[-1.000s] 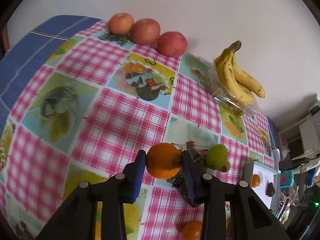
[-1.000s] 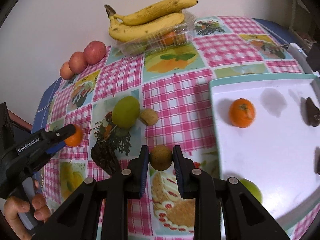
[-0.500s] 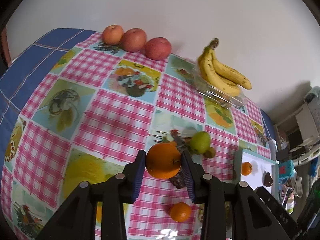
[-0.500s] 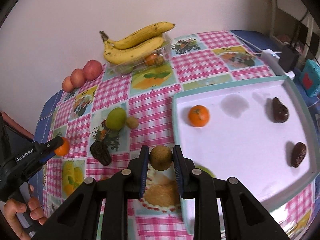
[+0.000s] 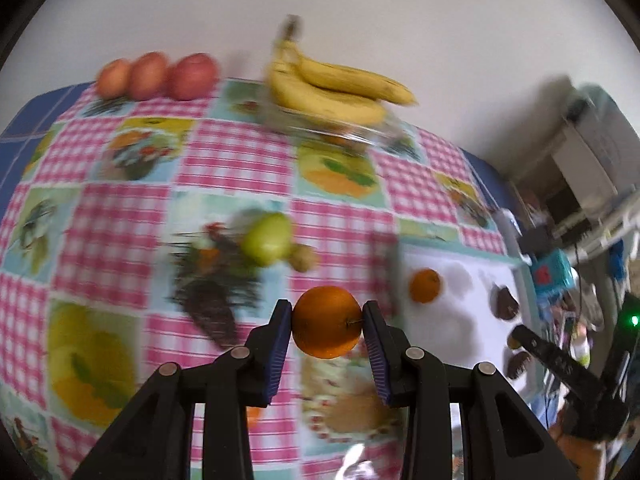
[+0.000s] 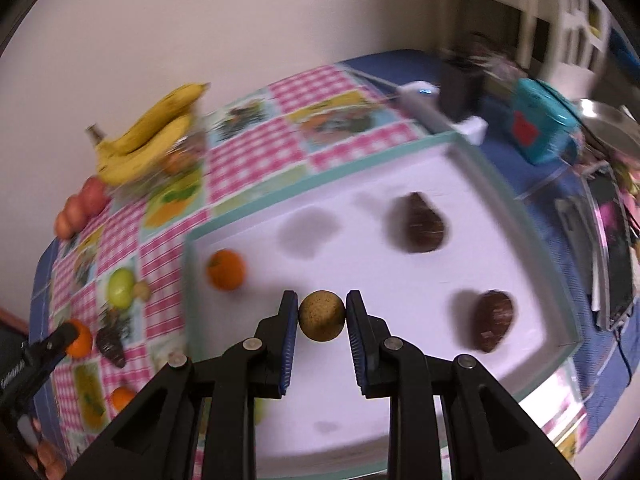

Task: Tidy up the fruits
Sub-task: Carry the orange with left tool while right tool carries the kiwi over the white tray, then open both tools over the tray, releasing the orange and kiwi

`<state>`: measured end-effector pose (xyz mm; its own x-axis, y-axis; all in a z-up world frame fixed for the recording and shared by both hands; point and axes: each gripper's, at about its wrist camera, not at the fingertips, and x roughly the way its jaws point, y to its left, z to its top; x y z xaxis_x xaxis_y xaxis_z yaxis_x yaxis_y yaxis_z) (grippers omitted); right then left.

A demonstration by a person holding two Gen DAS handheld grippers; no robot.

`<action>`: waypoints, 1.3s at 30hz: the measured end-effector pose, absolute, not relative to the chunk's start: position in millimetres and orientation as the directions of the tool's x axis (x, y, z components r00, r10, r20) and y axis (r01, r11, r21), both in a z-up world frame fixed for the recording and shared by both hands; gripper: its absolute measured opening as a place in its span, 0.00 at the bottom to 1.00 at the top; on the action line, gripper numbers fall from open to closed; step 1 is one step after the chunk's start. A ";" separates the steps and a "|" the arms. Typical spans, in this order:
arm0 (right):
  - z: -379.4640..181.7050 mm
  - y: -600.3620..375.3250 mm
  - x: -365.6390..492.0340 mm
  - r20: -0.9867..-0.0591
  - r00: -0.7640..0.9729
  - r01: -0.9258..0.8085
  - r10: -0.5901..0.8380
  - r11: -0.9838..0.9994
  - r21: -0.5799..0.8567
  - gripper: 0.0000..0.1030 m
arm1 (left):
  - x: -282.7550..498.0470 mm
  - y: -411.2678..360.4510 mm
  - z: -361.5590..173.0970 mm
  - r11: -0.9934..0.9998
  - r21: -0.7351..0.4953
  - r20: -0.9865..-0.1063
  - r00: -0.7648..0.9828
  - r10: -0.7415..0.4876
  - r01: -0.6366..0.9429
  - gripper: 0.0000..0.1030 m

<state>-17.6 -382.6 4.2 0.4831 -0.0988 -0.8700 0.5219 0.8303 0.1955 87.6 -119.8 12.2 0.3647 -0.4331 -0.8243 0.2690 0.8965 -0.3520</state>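
— Your left gripper [image 5: 327,330] had matt black plastic arms with ribbed blue pads [image 5: 279,350], didn't it?
— Yes, and your orange [image 5: 326,327] looked glossy, the brown fruit [image 6: 321,315] rough, the tablecloth [image 5: 236,160] smooth.

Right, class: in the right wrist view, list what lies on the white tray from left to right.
Orange → round brown fruit held in the right claw → dark fruit at the back → dark fruit nearer the right rim.
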 end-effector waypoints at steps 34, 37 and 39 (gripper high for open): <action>-37.3 -424.2 -19.0 -0.912 0.402 0.597 -0.087 0.780 0.188 0.25 | 59.3 -236.7 -24.3 0.825 -0.145 -0.848 0.360 -0.388 0.546 0.42; -39.3 -423.4 -17.4 -0.917 0.391 0.593 -0.082 0.784 0.183 0.27 | 59.2 -237.6 -24.3 0.824 -0.149 -0.848 0.358 -0.390 0.546 0.44; -41.4 -423.1 -17.0 -0.920 0.384 0.594 -0.077 0.784 0.182 0.31 | 59.3 -237.1 -23.8 0.824 -0.151 -0.849 0.356 -0.391 0.545 0.44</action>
